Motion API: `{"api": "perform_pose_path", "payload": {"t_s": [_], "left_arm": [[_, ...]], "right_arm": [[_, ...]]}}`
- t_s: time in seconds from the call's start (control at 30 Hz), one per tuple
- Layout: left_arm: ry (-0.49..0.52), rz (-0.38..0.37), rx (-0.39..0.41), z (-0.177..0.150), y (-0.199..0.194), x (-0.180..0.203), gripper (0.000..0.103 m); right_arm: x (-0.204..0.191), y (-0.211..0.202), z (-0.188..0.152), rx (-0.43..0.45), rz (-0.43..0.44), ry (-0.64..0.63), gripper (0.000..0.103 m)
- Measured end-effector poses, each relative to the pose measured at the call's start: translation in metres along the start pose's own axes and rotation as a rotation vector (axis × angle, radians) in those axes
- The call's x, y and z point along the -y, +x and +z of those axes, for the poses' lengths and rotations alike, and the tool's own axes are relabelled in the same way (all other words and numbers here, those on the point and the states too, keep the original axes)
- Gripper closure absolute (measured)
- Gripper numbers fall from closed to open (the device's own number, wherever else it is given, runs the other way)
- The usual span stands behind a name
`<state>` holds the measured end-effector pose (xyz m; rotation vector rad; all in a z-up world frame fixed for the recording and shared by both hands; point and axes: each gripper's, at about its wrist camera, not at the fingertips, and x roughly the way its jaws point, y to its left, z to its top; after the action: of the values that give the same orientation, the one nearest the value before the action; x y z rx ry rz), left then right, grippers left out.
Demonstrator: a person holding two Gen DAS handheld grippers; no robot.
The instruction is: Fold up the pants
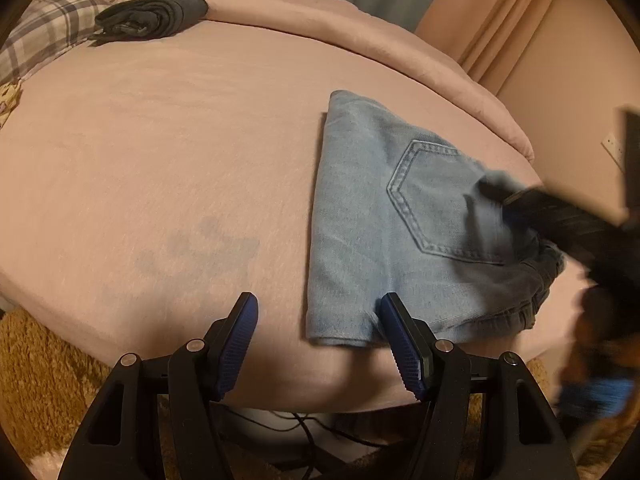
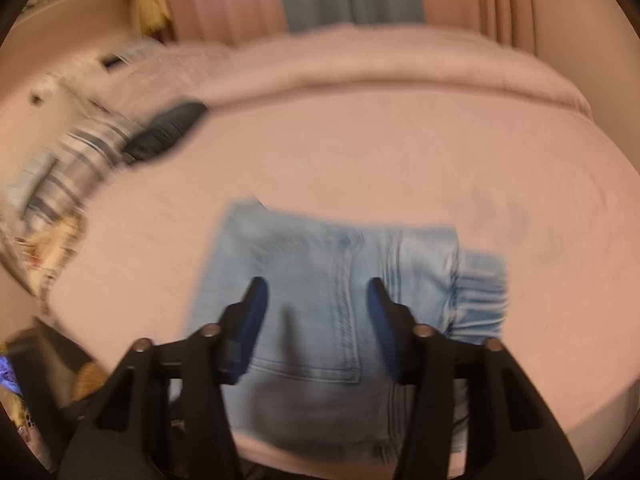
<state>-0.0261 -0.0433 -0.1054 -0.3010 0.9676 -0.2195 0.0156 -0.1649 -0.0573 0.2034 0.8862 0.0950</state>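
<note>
No readable text, label, brand, number or sign shows in either view.

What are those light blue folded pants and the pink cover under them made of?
The light blue folded pants look like denim: faded weave, thick double stitching around a back pocket. The pink bed cover seems a soft matte knit or brushed cotton, faintly heathered; the exact fibre cannot be told.

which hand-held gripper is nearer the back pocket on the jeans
Right. The right hand-held gripper hangs open over the back pocket of the jeans; the left hand-held gripper sits open at their near edge.
</note>
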Motion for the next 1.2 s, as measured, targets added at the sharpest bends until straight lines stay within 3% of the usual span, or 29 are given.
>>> {"api": "perform_pose_path", "payload": {"t_s": [0.07,0.17,0.3,0.47,0.53,0.6,0.67,0.83,1.07,1.2], "left_arm": [[0.006,-0.007,0.003,-0.002,-0.001,-0.002,0.037],[-0.002,-0.022,-0.015,0.001,-0.001,-0.006,0.037],[-0.051,-0.099,-0.053,0.025,-0.007,-0.013,0.04],[0.068,-0.065,0.096,0.076,-0.02,0.005,0.04],[0.069,-0.067,0.098,0.097,-0.007,0.008,0.048],[0.03,-0.062,0.017,0.116,0.02,0.003,0.07],[0.015,-0.034,-0.042,0.119,0.043,0.0,0.073],[0.01,-0.009,-0.075,0.107,0.064,-0.006,0.072],[-0.009,-0.033,-0.073,0.093,0.054,-0.017,0.069],[0.014,-0.001,-0.053,0.078,0.043,-0.014,0.069]], "right_arm": [[0.006,0.024,-0.012,-0.032,-0.062,-0.007,0.073],[0.004,0.026,-0.022,0.012,-0.087,-0.061,0.073],[0.008,0.022,-0.021,0.013,-0.072,-0.046,0.072],[0.015,0.019,-0.023,0.018,-0.032,-0.015,0.072],[0.014,0.019,-0.024,0.016,-0.031,-0.014,0.072],[0.013,0.02,-0.023,0.011,-0.026,-0.012,0.072],[0.016,0.019,-0.023,0.005,-0.004,0.011,0.072],[0.024,0.017,-0.024,0.001,0.049,0.059,0.074],[0.02,0.019,-0.026,0.007,0.049,0.047,0.074],[0.024,0.019,-0.025,0.006,0.063,0.057,0.075]]}}
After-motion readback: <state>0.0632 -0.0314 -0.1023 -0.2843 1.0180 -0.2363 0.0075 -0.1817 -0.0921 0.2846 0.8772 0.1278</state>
